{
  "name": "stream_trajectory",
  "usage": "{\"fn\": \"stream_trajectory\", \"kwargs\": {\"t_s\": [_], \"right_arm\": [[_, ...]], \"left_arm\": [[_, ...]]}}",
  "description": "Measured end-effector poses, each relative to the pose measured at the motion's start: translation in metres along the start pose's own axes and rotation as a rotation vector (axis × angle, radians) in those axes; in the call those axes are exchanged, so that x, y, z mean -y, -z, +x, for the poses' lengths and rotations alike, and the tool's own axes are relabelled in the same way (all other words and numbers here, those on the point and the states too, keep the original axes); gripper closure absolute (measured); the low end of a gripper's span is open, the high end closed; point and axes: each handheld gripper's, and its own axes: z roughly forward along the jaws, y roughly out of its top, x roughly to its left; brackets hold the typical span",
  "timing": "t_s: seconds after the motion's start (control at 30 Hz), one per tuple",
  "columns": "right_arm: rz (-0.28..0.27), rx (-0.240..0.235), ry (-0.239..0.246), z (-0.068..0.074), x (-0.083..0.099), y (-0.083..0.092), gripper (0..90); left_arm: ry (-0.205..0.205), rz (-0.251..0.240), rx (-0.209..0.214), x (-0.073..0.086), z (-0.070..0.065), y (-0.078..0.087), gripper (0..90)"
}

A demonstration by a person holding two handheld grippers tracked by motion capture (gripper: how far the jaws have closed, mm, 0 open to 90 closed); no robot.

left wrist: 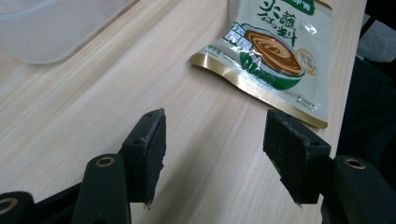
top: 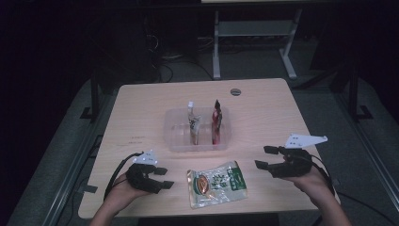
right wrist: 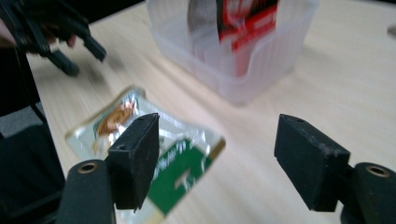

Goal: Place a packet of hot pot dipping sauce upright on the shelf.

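While the room around it stays dark, this is what lies in the light, from the biggest thing to the smallest:

- The wooden table (top: 263, 108) carries everything; a small round grey cap (top: 235, 91) sits near its far edge.
- A clear plastic bin (top: 177, 136) stands at the middle of the table. Two packets stand upright in it, a white and brown one (top: 193, 123) at the left and a red one (top: 216, 121) at the right, in separate slots.
- A flat green and white sauce pouch (top: 217, 183) lies on the table near the front edge, just in front of the bin and between the two grippers.
- The right gripper (top: 265, 157) is over the table at the right of the pouch; its jaws are spread wide and hold nothing.
- The left gripper (top: 163, 177) is at the left of the pouch, close to it but not touching; its jaws are also spread apart and empty.
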Motion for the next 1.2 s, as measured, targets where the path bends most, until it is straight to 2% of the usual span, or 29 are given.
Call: {"fn": "stream_trajectory", "kwargs": {"t_s": [0.1, 0.13, 0.23, 0.3, 0.37, 0.4, 0.43, 0.47, 0.5, 0.53, 0.6, 0.77, 0.87, 0.9, 0.97, 1.0, 1.2], "right_arm": [[0.022, -0.008, -0.008, 0.001, 0.012, 0.002, 36.5], [0.041, -0.011, -0.002, 0.003, 0.019, 0.001, 41.9], [0.063, -0.007, 0.004, 0.005, 0.023, 0.000, 45.8], [0.080, -0.008, 0.018, 0.006, 0.027, 0.000, 54.8], [0.087, -0.037, 0.013, 0.007, 0.031, -0.001, 69.5], [0.091, -0.045, 0.018, 0.007, 0.032, -0.002, 72.8], [0.099, -0.062, 0.016, 0.009, 0.034, -0.003, 78.5], [0.124, -0.087, 0.036, 0.012, 0.036, -0.006, 87.3], [0.133, -0.102, 0.039, 0.013, 0.037, -0.008, 89.5], [0.133, -0.102, 0.039, 0.013, 0.037, -0.008, 89.5], [0.142, -0.151, 0.038, 0.015, 0.038, -0.013, 89.7], [0.170, -0.178, 0.071, 0.023, 0.038, -0.024, 89.7], [0.189, -0.204, 0.092, 0.030, 0.037, -0.032, 89.7], [0.199, -0.213, 0.102, 0.032, 0.037, -0.035, 89.7], [0.233, -0.225, 0.120, 0.036, 0.039, -0.042, 89.7], [0.269, -0.231, 0.143, 0.039, 0.040, -0.050, 89.7], [0.330, -0.251, 0.168, 0.045, 0.042, -0.065, 89.7]], "left_arm": [[-0.004, 0.010, 0.004, 0.000, -0.001, -0.004, 38.8], [-0.006, 0.013, 0.006, 0.000, -0.001, -0.005, 38.6], [-0.009, 0.016, 0.007, -0.001, -0.002, -0.006, 38.4], [-0.010, 0.016, 0.006, -0.001, -0.002, -0.007, 38.0], [-0.006, 0.019, 0.005, 0.000, -0.003, -0.007, 37.8], [-0.006, 0.021, 0.007, 0.000, -0.003, -0.007, 37.7], [-0.023, 0.026, 0.003, 0.000, -0.003, -0.007, 37.6], [-0.019, 0.024, 0.002, 0.000, -0.004, -0.006, 37.5], [-0.019, 0.024, 0.002, 0.000, -0.004, -0.006, 37.5], [-0.017, 0.021, 0.002, 0.000, -0.004, -0.006, 37.5], [-0.018, 0.021, 0.002, 0.000, -0.004, -0.006, 37.4], [-0.020, 0.018, 0.006, -0.001, -0.006, -0.008, 37.4], [-0.035, 0.024, 0.009, -0.003, -0.007, -0.010, 37.3], [-0.042, 0.029, 0.010, -0.003, -0.006, -0.010, 37.4], [-0.029, 0.024, 0.011, -0.004, -0.007, -0.011, 37.2], [-0.028, 0.023, 0.012, -0.004, -0.007, -0.011, 37.2], [-0.028, 0.021, 0.015, -0.004, -0.008, -0.013, 37.1]]}}
